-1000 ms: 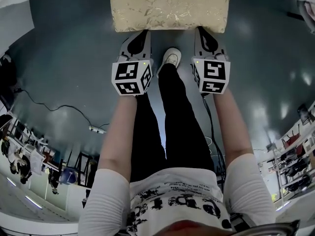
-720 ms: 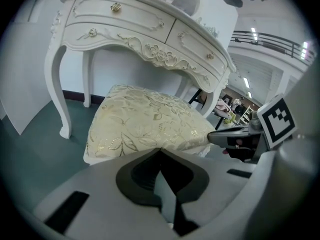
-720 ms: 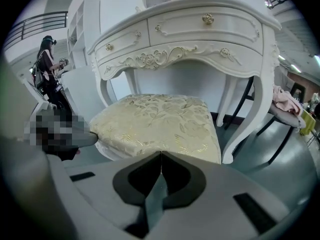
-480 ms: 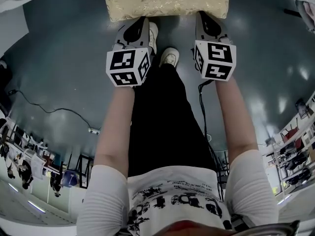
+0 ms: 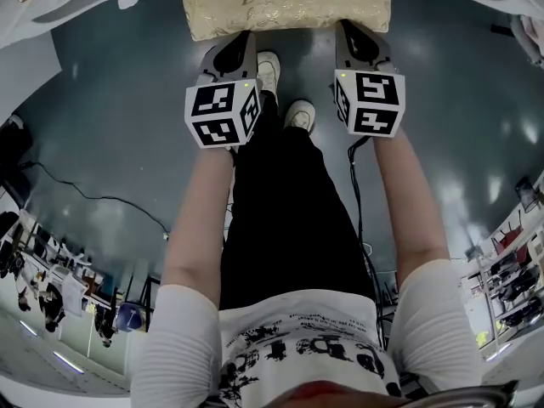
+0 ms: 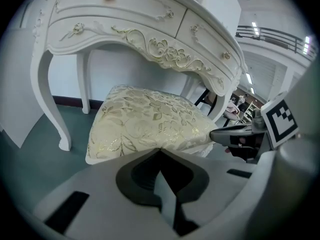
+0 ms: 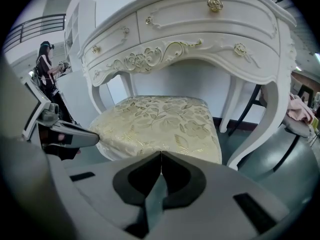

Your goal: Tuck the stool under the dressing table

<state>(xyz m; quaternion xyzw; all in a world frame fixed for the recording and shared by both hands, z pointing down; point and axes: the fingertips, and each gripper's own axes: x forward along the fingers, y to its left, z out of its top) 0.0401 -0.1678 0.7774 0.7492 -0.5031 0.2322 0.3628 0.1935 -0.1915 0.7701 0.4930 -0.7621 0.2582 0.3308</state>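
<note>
Cut off at 12 o'clock in the head view, its legs hidden beneath the cushion, the stool (image 5: 285, 7) stands on the grey-green floor (image 5: 110, 126) between the white table's (image 7: 200, 29) curved legs, with the left claw (image 6: 160, 151) and right claw (image 7: 161, 154) both closed and empty at its near edge and bare floor at 3 and 9 o'clock.

Lab-type hall w/ mezzanine railing (image 6: 280, 35), racks (image 5: 510, 283)

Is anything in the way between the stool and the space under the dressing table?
Nothing visible. The cream, gold-leaf cushioned stool already sits partly between the legs of the white carved dressing table, and the dark teal floor beside it under the table looks bare.
</note>
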